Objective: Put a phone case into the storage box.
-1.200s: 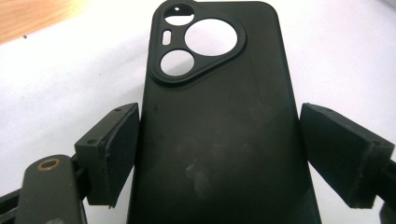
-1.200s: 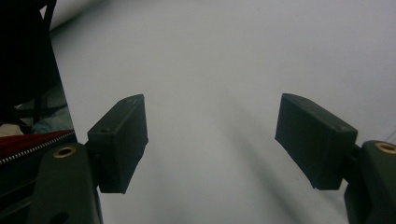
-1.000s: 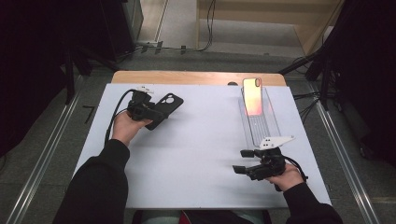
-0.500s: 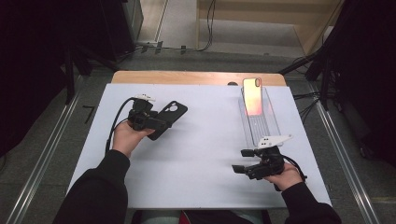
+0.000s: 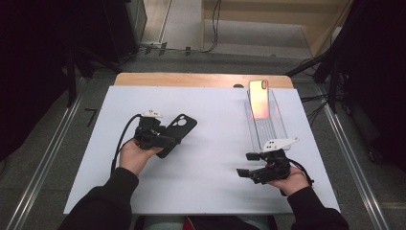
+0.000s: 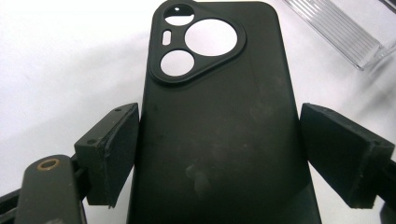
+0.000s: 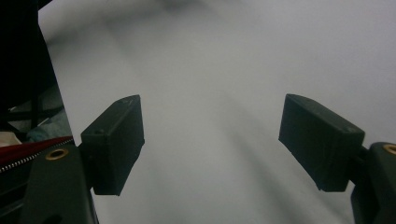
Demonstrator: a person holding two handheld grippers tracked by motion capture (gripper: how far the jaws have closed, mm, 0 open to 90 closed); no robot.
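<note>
White sheeting covers the table (image 5: pixel 206 187), whose pale wooden edge shows at the far side; grey floor, metal rails and trailing cables surround it in a dim room. On the right half stands a clear ribbed plastic holder (image 5: pixel 268 129) with a smartphone (image 5: pixel 259 98) leaning upright in it, its glossy face glowing orange-pink. The left gripper (image 5: pixel 165 140) clamps a matte black phone case (image 6: pixel 219 116) across its width, the smooth back faintly smudged, with round camera cut-outs in a rounded-triangle island. The case is held over the table's left-centre, well apart from the holder. The right gripper (image 5: pixel 246 171) rests near the front right edge, its jaws spread with nothing between them. Since the earlier frames, the left gripper and case have shifted from the far left towards the centre, while the right hand has stayed put.
</note>
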